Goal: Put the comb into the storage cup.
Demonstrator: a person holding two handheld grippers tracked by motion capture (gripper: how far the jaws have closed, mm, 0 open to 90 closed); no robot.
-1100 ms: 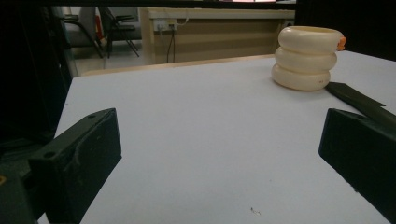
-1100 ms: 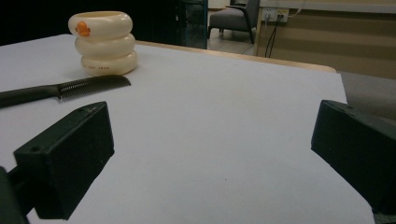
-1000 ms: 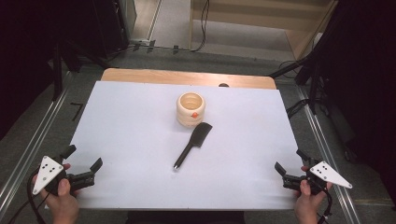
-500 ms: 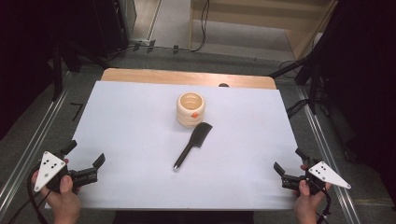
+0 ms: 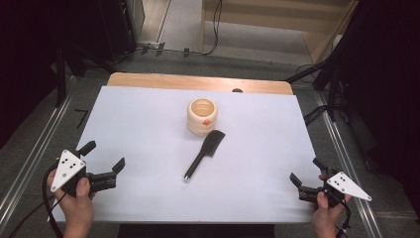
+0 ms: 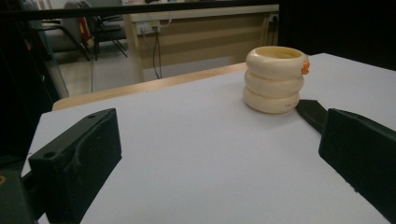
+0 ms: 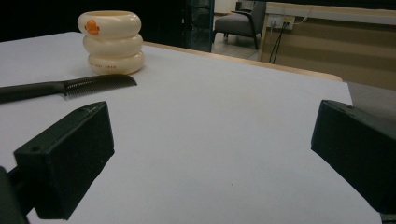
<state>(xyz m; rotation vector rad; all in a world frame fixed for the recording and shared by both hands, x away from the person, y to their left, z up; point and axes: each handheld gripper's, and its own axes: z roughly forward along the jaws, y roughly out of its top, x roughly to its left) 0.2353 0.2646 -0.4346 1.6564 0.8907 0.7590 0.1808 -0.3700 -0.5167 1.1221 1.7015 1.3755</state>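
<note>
Left gripper [image 5: 105, 162] sits at the near left corner of the white table [image 5: 138, 129], held in a hand [image 5: 79, 203], jaws spread wide, nothing between them. Right gripper [image 5: 307, 178] at the near right edge, also in a hand [image 5: 324, 218], jaws apart and empty. Both well clear of the objects.

Further in, mid-table: black comb [image 5: 204, 154] lying flat, handle end pointing toward the near side, toothed head pointing away and to the right. Right gripper view shows the teeth along one edge of the head.

Just beyond the comb head: cream cup [image 5: 202, 116], ribbed like three stacked rings, upright, open on top, small orange mark on its side near the rim. Comb head sits just beside the cup base; can't tell if they touch.

Far edge: a strip of bare wood [image 5: 198, 82] beyond the white surface.
</note>
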